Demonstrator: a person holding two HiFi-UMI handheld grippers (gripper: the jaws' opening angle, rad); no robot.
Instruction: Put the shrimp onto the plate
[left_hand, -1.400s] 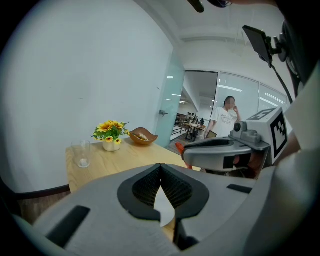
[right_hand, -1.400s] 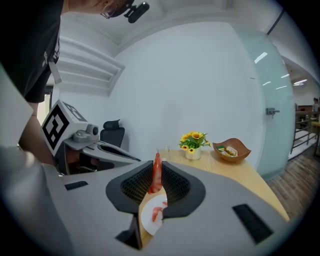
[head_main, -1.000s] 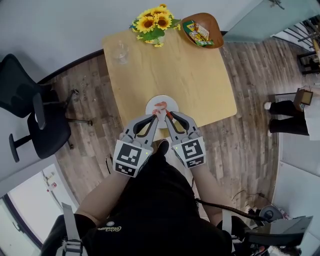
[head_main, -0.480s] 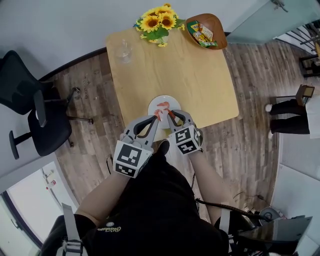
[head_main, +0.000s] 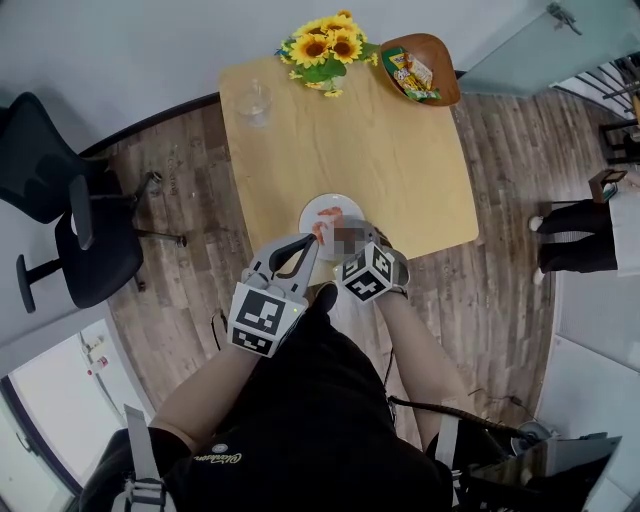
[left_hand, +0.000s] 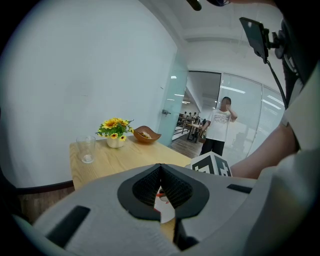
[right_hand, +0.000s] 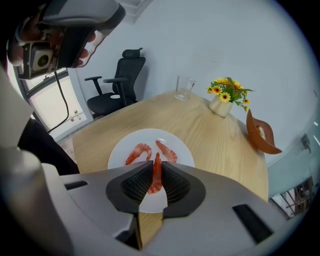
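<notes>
Shrimp (right_hand: 156, 180), one, clamped in right tongs (right_hand: 156, 169), jaws narrow around it, over near half of white plate (right_hand: 150, 137). Just beside, left tongs (left_hand: 160, 167), tips closed together, gripping nothing. On plate beyond: second shrimp (right_hand: 138, 151) and third shrimp (right_hand: 166, 150), lying apart. Far counter (head_main: 400, 160) edge: glass (right_hand: 184, 88) left, sunflower vase (right_hand: 223, 97) between, wooden snack bowl (right_hand: 260, 134) right.

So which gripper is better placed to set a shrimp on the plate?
The right. The right gripper is clamped on a shrimp over the plate, where two shrimp lie. The left gripper is shut on nothing.
</notes>
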